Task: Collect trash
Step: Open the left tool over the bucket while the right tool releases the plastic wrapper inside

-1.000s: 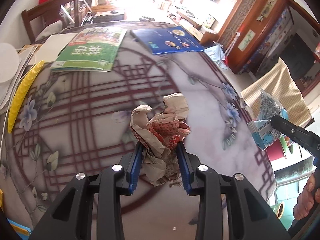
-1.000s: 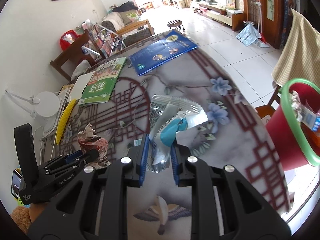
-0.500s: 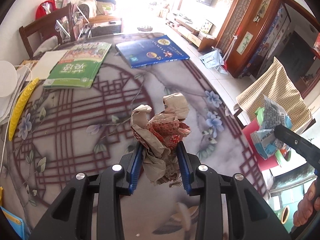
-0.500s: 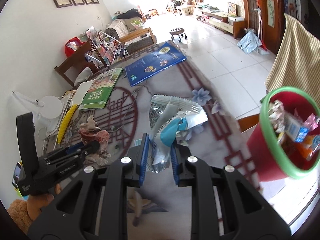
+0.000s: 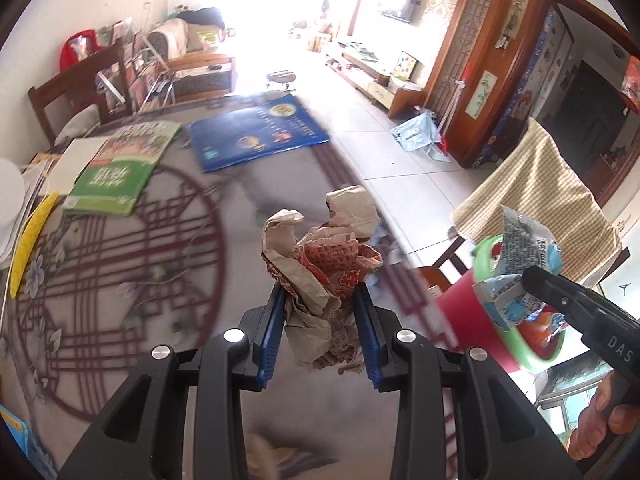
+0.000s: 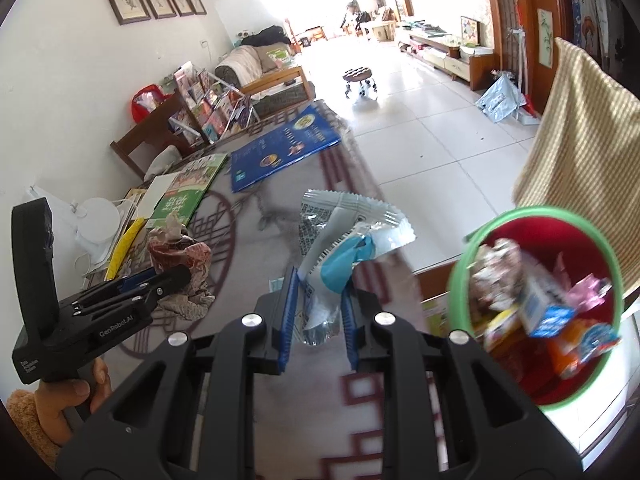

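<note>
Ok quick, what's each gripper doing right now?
Left gripper: closed on the crumpled paper wad.
Right gripper: closed on the silver-blue snack wrapper.

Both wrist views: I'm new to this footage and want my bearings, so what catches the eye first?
The crumpled paper pinched in the left gripper fills the middle of the left view, held above the patterned table. In the right view, a silver and blue wrapper stands up in the right gripper. To its right, off the table's edge, sits a red bin with a green rim, already holding packets.
</note>
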